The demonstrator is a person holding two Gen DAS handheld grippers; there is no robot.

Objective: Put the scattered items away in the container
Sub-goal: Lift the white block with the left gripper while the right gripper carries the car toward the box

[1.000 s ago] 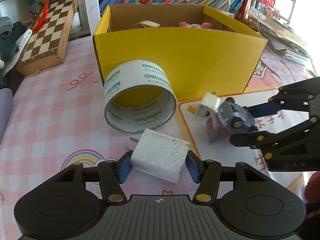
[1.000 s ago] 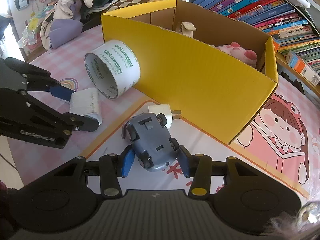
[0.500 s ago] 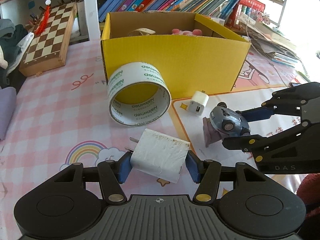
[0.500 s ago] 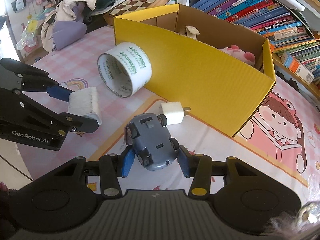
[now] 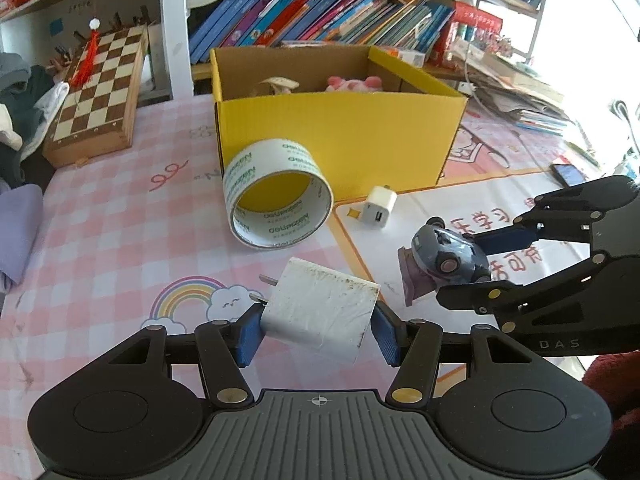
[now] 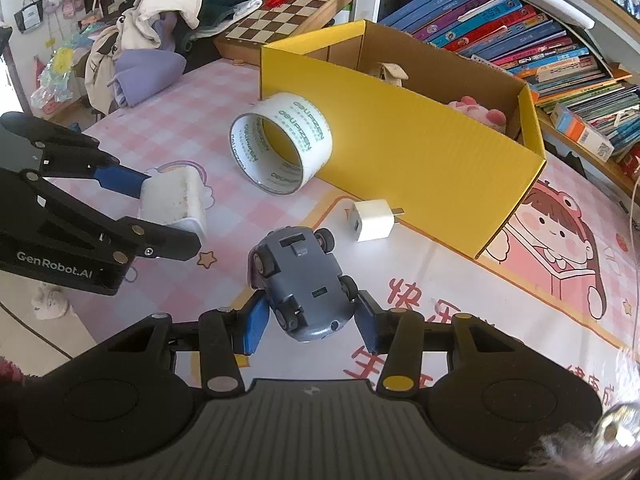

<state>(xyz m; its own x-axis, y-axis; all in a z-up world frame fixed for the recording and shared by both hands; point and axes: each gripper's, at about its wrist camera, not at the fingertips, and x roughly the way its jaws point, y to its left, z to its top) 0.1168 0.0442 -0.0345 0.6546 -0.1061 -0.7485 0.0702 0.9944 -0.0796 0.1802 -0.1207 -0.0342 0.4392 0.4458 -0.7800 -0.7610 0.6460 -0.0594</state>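
My left gripper [image 5: 318, 334] is shut on a large white power adapter [image 5: 320, 314] with its prongs pointing left, held above the pink checked tablecloth. My right gripper [image 6: 308, 326] is shut on a grey toy car [image 6: 304, 284], wheels up; the same car [image 5: 448, 256] shows in the left wrist view. The yellow cardboard box [image 5: 340, 140] stands open beyond both, with a pink plush [image 6: 476, 110] and a beige item inside. A roll of white tape [image 5: 276, 194] leans against the box front. A small white charger cube [image 5: 378, 212] lies beside it.
A wooden chessboard [image 5: 96, 92] lies at the back left, next to piled clothes [image 6: 160, 36]. Shelves of books [image 5: 320, 16] run behind the box. A phone [image 5: 570, 174] and stacked papers sit at the right.
Both grippers have pulled back from the box and risen a little with their loads, so the box, tape and charger cube look smaller and farther. Both grips are unchanged.
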